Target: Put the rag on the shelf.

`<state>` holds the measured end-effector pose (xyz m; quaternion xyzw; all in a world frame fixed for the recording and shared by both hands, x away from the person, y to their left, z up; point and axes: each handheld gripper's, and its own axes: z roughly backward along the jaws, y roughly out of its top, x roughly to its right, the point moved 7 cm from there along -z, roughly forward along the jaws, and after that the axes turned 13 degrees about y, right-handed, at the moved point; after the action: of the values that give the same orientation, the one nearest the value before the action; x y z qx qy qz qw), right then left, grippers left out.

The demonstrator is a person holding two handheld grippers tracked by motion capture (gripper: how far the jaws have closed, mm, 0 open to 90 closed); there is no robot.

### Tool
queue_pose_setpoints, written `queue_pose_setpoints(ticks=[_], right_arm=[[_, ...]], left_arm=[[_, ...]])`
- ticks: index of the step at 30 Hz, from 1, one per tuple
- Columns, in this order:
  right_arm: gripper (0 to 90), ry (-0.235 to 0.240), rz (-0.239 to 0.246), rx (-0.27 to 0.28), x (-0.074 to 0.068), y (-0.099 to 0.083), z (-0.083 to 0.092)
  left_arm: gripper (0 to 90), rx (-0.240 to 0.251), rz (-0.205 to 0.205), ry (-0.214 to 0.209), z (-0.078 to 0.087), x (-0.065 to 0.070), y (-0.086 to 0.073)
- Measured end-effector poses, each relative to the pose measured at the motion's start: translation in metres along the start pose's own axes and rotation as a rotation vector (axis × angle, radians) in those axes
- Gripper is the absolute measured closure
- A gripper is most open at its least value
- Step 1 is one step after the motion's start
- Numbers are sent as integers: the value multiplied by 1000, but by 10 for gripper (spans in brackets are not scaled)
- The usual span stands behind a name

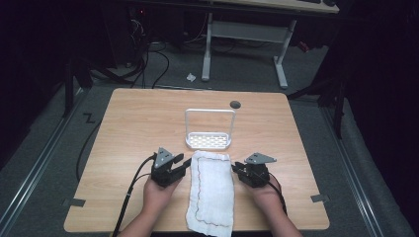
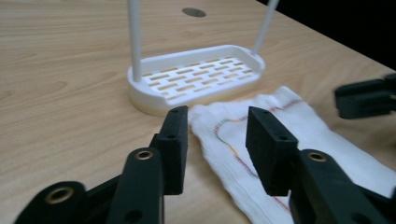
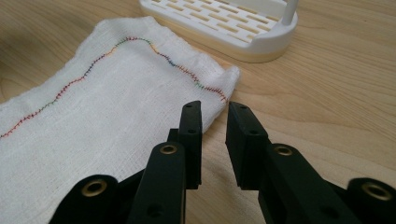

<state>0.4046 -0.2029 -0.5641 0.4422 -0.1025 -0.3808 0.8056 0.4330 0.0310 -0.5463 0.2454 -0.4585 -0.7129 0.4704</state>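
The white cloth [image 1: 211,191] – folded long, with wavy coloured stitching – lies just before the white rack [image 1: 208,140]. Left gripper [image 1: 185,163] and right gripper [image 1: 235,168] flank it, jaws parted, holding nothing.

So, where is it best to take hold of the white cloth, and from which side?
Take the white cloth at its two far corners near the rack, one from each side. It lies flat and long, and those thin stitched edges sit free on the table.

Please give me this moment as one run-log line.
left gripper: open, beside cloth | right gripper: open, at cloth edge | cloth: flat before rack
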Motion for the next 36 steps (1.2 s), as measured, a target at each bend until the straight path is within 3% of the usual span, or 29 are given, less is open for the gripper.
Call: queue_pose_setpoints(ticks=[4, 6, 8, 11, 13, 21, 25, 27, 29, 32, 36], right_arm=[[723, 8, -16, 16, 1, 1, -1], [688, 11, -21, 17, 1, 2, -3], [631, 14, -30, 20, 2, 4, -5], [567, 20, -57, 30, 6, 6, -9], [533, 25, -82, 20, 9, 6, -12], [518, 46, -120, -9, 14, 11, -29], [516, 33, -104, -41, 12, 12, -39], [534, 20, -97, -36, 12, 12, -42], [562, 28, -119, -26, 12, 12, -43], [596, 22, -108, -27, 10, 13, -44], [643, 22, -103, -24, 9, 12, -45]], left_arm=[[471, -42, -11, 25, -22, -1, 1], [436, -74, 20, 14, -31, -1, -3], [439, -133, 25, -5, -36, 1, -8], [440, -168, 8, 6, -40, 3, -14], [434, -174, 21, 4, -41, 3, -13], [445, -223, 21, -34, -49, 10, -13], [551, -227, -17, -23, -49, 18, -14], [569, -233, 0, -26, -50, 20, -14], [621, -234, -8, -22, -51, 22, -14], [696, -233, -22, -18, -52, 26, -14], [769, -235, -9, -25, -52, 25, -15]])
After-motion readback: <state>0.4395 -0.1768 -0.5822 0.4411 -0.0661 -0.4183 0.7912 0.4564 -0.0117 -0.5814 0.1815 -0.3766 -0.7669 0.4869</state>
